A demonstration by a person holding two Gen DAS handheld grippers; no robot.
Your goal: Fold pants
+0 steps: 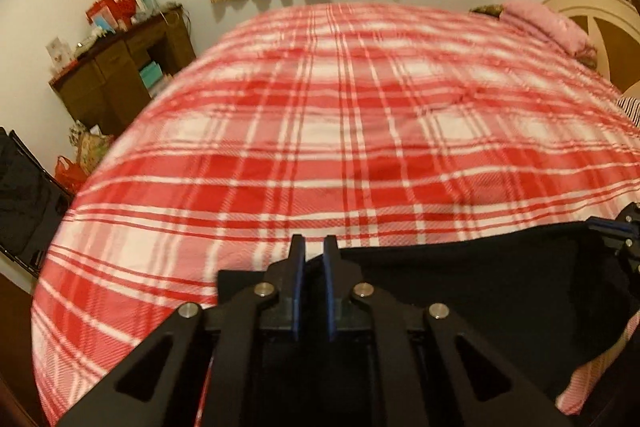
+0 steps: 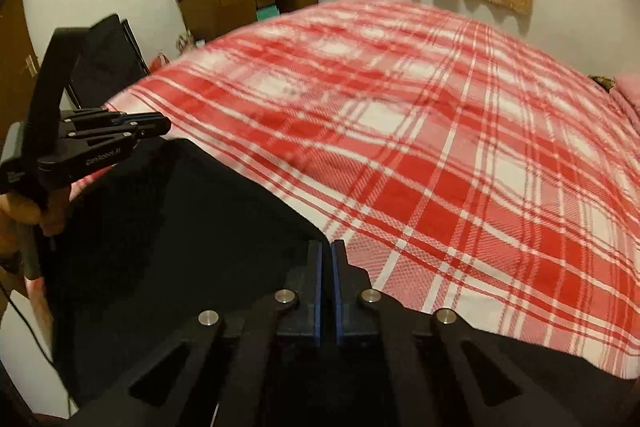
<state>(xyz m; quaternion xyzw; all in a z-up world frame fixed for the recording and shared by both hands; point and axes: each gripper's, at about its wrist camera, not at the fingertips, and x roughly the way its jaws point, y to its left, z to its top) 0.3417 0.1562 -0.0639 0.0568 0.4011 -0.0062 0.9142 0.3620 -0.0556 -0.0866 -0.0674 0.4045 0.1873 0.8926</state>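
Reading "GenRobot AI", in small pale letters, along the black side plate of the left gripper (image 2: 154, 126), seen in the right wrist view. Showing one more small pale label on the black block at the rear of the same gripper, too tiny and blurred for reading. Finding no other readable text, number or sign anywhere.
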